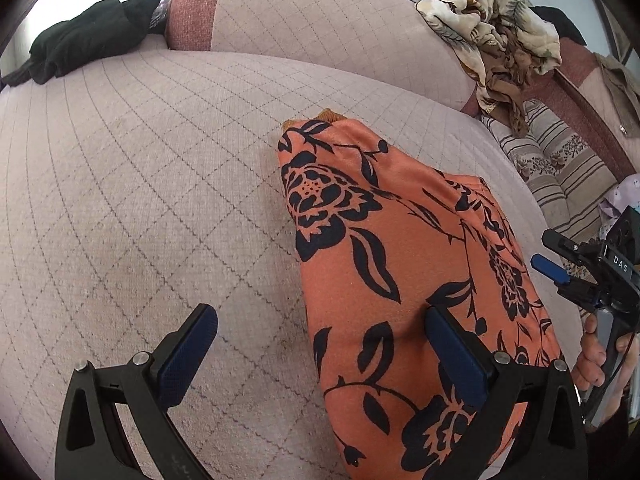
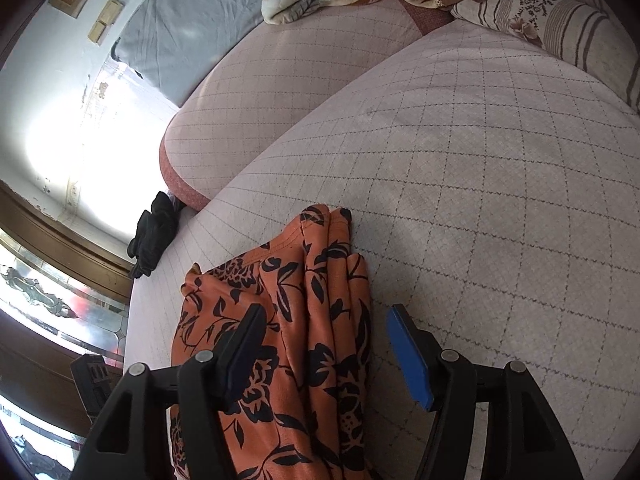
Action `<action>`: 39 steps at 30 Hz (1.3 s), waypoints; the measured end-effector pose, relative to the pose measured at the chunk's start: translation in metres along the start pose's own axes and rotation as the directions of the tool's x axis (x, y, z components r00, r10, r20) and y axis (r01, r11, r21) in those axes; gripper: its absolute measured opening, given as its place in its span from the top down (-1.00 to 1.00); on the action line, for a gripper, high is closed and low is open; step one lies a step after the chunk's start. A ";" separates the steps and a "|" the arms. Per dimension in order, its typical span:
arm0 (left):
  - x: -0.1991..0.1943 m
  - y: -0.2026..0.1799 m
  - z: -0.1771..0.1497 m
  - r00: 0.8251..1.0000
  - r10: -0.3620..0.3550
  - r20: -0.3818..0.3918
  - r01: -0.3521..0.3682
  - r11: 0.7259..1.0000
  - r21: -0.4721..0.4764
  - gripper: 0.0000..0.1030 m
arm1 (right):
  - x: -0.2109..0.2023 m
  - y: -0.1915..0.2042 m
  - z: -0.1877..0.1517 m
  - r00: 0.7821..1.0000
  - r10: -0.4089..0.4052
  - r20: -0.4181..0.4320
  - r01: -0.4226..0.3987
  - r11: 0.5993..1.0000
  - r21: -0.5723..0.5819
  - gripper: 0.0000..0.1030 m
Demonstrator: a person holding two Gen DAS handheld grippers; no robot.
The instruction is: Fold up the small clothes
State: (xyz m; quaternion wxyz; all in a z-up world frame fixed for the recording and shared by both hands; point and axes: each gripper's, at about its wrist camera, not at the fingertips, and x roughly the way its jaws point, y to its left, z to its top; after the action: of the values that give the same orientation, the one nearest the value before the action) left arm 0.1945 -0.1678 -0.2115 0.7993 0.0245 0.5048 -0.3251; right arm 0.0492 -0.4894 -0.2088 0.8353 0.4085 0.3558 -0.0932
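Left gripper [image 1: 320,356]: fingers spread wide, holding nothing. It points forward over the sofa seat [image 1: 140,200], its right pad over the near part of the orange floral garment [image 1: 384,264], its left pad over bare cushion. Whether the pad touches the cloth cannot be told.

Right gripper [image 2: 324,356]: fingers likewise wide apart, empty. The left finger lies over the garment [image 2: 288,320]; the blue-padded right finger is over bare seat just beside the cloth's edge. In the left wrist view this gripper [image 1: 560,264] sits at the far right, gripped by a hand [image 1: 596,356].

Garment: orange with a dark flower-and-leaf print, lying on the seat as a long narrow bundle. Its right side shows several stacked lengthwise folds; the far end tapers to a narrow tip.

Surroundings: quilted seat lies open to the left and ahead. A black garment [image 1: 88,36] sits at the far left corner, well apart. A crumpled beige floral cloth [image 1: 500,28] hangs on the backrest; a striped cushion [image 1: 560,160] borders the right side.
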 end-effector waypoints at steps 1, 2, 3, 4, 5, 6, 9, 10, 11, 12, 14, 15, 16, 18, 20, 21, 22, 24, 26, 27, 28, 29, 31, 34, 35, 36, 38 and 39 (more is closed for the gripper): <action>0.000 -0.001 0.000 1.000 0.010 0.006 -0.010 1.000 0.011 -1.00 | 0.001 0.001 -0.001 1.000 -0.001 -0.004 0.001 1.000 -0.002 -0.29; -0.001 -0.003 0.001 1.000 0.018 0.010 -0.018 1.000 0.019 -1.00 | 0.003 0.002 -0.001 1.000 0.000 -0.009 0.000 1.000 -0.004 -0.29; -0.001 -0.003 0.001 1.000 0.022 0.012 -0.023 0.999 0.024 -1.00 | 0.004 0.003 -0.001 1.000 0.000 -0.013 0.000 1.000 -0.006 -0.29; -0.001 -0.004 0.002 1.000 0.023 0.012 -0.024 0.999 0.027 -1.00 | 0.005 0.005 -0.001 1.000 -0.002 -0.015 0.002 1.000 -0.009 -0.29; 0.000 -0.004 0.002 1.000 0.024 0.011 -0.024 0.999 0.029 -1.00 | 0.006 0.006 -0.002 1.000 -0.002 -0.017 0.002 1.000 -0.013 -0.29; 0.000 -0.005 0.003 1.000 0.025 0.011 -0.025 0.999 0.029 -1.00 | 0.007 0.008 -0.002 1.000 -0.003 -0.020 0.002 1.000 -0.017 -0.29; 0.000 -0.005 0.002 1.000 0.025 0.011 -0.025 0.999 0.029 -1.00 | 0.010 0.010 -0.003 1.000 -0.006 -0.025 0.005 1.000 -0.023 -0.29; 0.000 -0.005 0.002 1.000 0.026 0.011 -0.026 0.999 0.029 -1.00 | 0.010 0.010 -0.003 1.000 -0.006 -0.026 0.006 1.000 -0.022 -0.29; 0.000 -0.005 0.002 1.000 0.026 0.012 -0.026 0.999 0.030 -1.00 | 0.011 0.009 -0.003 1.000 -0.007 -0.026 0.007 1.000 -0.021 -0.29; 0.000 -0.005 0.002 1.000 0.026 0.012 -0.027 0.999 0.031 -1.00 | 0.011 0.009 -0.003 1.000 -0.008 -0.026 0.008 1.000 -0.020 -0.29; 0.001 -0.006 0.003 1.000 0.025 0.011 -0.025 0.999 0.031 -1.00 | 0.011 0.009 -0.002 1.000 -0.009 -0.026 0.008 1.000 -0.020 -0.29; 0.001 -0.006 0.003 1.000 0.025 0.011 -0.025 0.999 0.030 -1.00 | 0.011 0.009 -0.002 1.000 -0.009 -0.027 0.008 1.000 -0.018 -0.29; 0.000 -0.004 0.002 1.000 0.024 0.011 -0.024 0.999 0.029 -1.00 | 0.012 0.009 -0.002 1.000 -0.008 -0.028 0.008 1.000 -0.017 -0.29; 0.001 -0.005 0.001 1.000 0.022 0.011 -0.022 0.999 0.027 -1.00 | 0.012 0.009 -0.002 1.000 -0.009 -0.030 0.008 1.000 -0.019 -0.29; 0.001 -0.005 0.001 1.000 0.019 0.009 -0.019 1.000 0.025 -1.00 | 0.012 0.009 -0.002 0.999 -0.009 -0.033 0.009 1.000 -0.021 -0.29; 0.001 -0.004 0.001 1.000 0.017 0.009 -0.017 1.000 0.024 -1.00 | 0.013 0.009 -0.001 0.999 -0.009 -0.034 0.009 1.000 -0.022 -0.29; 0.001 -0.004 0.001 1.000 0.016 0.009 -0.017 1.000 0.024 -1.00 | 0.013 0.009 -0.002 0.999 -0.009 -0.035 0.009 1.000 -0.021 -0.29; 0.000 -0.004 0.001 1.000 0.015 0.008 -0.015 1.000 0.023 -1.00 | 0.013 0.008 -0.002 0.999 -0.009 -0.037 0.009 1.000 -0.017 -0.29; 0.000 -0.003 0.001 1.000 0.008 0.004 -0.009 1.000 0.023 -1.00 | 0.013 0.007 -0.002 0.999 -0.007 -0.040 0.007 1.000 -0.011 -0.29; 0.000 -0.003 0.001 1.000 0.006 0.003 -0.006 1.000 0.023 -1.00 | 0.014 0.006 -0.002 0.999 -0.006 -0.043 0.006 1.000 -0.008 -0.29; 0.000 -0.003 0.000 1.000 0.005 0.004 -0.005 1.000 0.024 -1.00 | 0.014 0.005 -0.002 0.999 -0.008 -0.045 0.008 1.000 -0.006 -0.29; 0.000 -0.003 0.000 1.000 0.005 0.004 -0.005 1.000 0.024 -1.00 | 0.014 0.004 -0.002 0.999 -0.011 -0.047 0.010 1.000 -0.005 -0.29; 0.000 -0.003 0.000 1.000 0.004 0.005 -0.004 1.000 0.025 -1.00 | 0.015 0.002 -0.003 0.999 -0.013 -0.051 0.014 1.000 0.002 -0.29; -0.001 -0.002 0.000 1.000 -0.002 0.004 0.002 1.000 0.023 -1.00 | 0.015 -0.002 -0.004 0.998 -0.010 -0.057 0.010 1.000 0.013 -0.29; -0.002 -0.001 0.000 1.000 -0.003 0.005 0.003 1.000 0.023 -1.00 | 0.015 -0.002 -0.004 0.998 -0.008 -0.058 0.009 1.000 0.016 -0.29; -0.002 -0.001 0.000 1.000 -0.002 0.005 0.002 1.000 0.024 -1.00 | 0.016 -0.003 -0.004 0.998 -0.009 -0.060 0.010 1.000 0.018 -0.29; -0.002 0.000 0.000 1.000 -0.006 0.006 0.006 1.000 0.024 -1.00 | 0.017 -0.006 -0.005 0.998 -0.014 -0.064 0.015 1.000 0.022 -0.29; -0.002 0.000 0.000 1.000 -0.007 0.006 0.007 1.000 0.022 -1.00 | 0.017 -0.007 -0.005 0.998 -0.013 -0.065 0.015 1.000 0.025 -0.29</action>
State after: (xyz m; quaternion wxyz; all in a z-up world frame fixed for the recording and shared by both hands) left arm 0.1941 -0.1665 -0.2102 0.7995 0.0305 0.4986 -0.3336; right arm 0.0559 -0.4879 -0.2262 0.8173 0.4195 0.3845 -0.0903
